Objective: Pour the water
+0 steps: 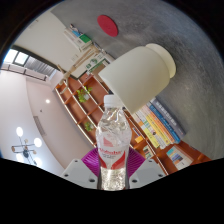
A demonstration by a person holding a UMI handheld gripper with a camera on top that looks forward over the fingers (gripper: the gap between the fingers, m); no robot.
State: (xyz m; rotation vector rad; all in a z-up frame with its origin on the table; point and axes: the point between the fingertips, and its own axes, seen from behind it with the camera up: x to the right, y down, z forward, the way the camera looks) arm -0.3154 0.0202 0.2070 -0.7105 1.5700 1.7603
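Note:
My gripper (113, 165) is shut on a clear plastic water bottle (113, 140) with a red and white label and a white cap. The magenta pads (93, 159) press on it from both sides at the label. The bottle stands between the fingers, cap pointing ahead. Beyond the cap and to its right is a cream paper cup (140, 75), seen from the side with its wide mouth toward the right. The view is tilted, so the room appears rotated.
Wooden shelves (85, 95) with small items lie beyond the bottle to the left. A grey round surface (150, 25) with a red disc (108, 25) lies beyond the cup. Colourful boxes (160, 125) sit to the right.

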